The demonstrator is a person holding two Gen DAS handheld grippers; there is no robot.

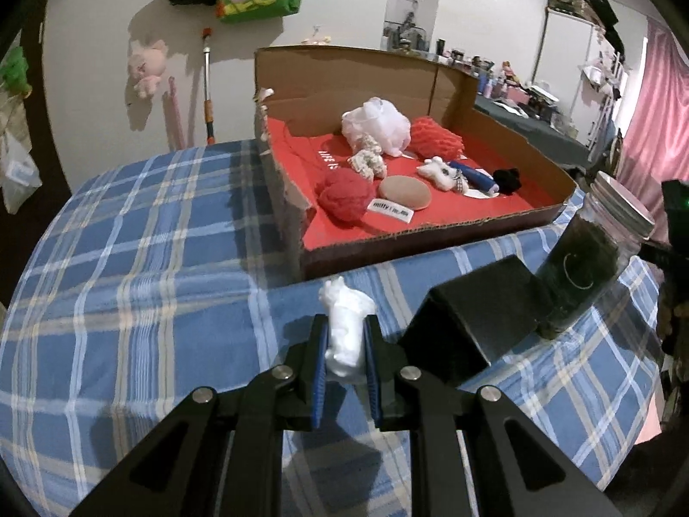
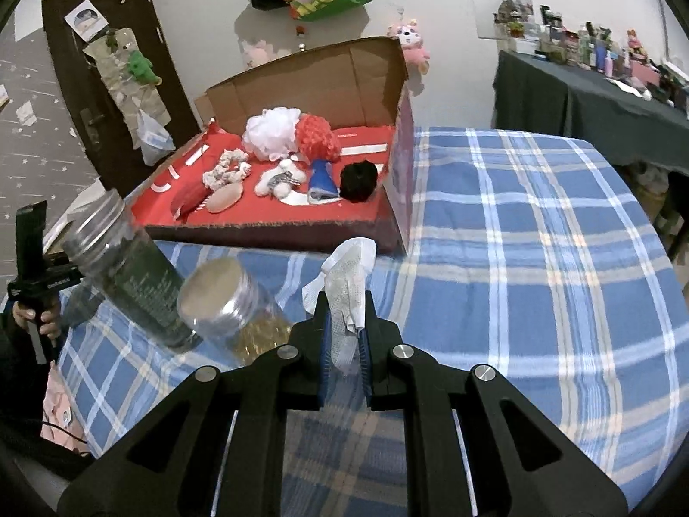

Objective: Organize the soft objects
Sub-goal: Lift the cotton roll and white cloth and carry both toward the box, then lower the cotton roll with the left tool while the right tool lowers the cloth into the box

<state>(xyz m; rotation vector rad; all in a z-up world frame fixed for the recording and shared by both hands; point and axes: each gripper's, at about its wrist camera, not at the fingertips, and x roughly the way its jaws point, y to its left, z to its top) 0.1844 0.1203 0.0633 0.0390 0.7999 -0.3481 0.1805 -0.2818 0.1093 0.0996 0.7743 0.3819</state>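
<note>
My left gripper (image 1: 346,331) is shut on a small white soft toy (image 1: 344,327) and holds it above the blue plaid cloth, in front of the cardboard box (image 1: 344,73). My right gripper (image 2: 346,319) is shut on a white mesh cloth (image 2: 349,275), also in front of the box (image 2: 301,82). The box has a red lining and holds several soft things: a white pouf (image 1: 377,125), a red mesh pouf (image 1: 435,138), a red yarn ball (image 1: 344,198), a tan pad (image 1: 404,191), a black pompom (image 2: 358,181).
A tall dark jar with a metal lid (image 1: 581,267) and a black box (image 1: 478,314) stand right of my left gripper. In the right wrist view the dark jar (image 2: 125,267) and a clear jar with gold contents (image 2: 232,306) stand to the left. The plaid table (image 2: 538,237) extends to the right.
</note>
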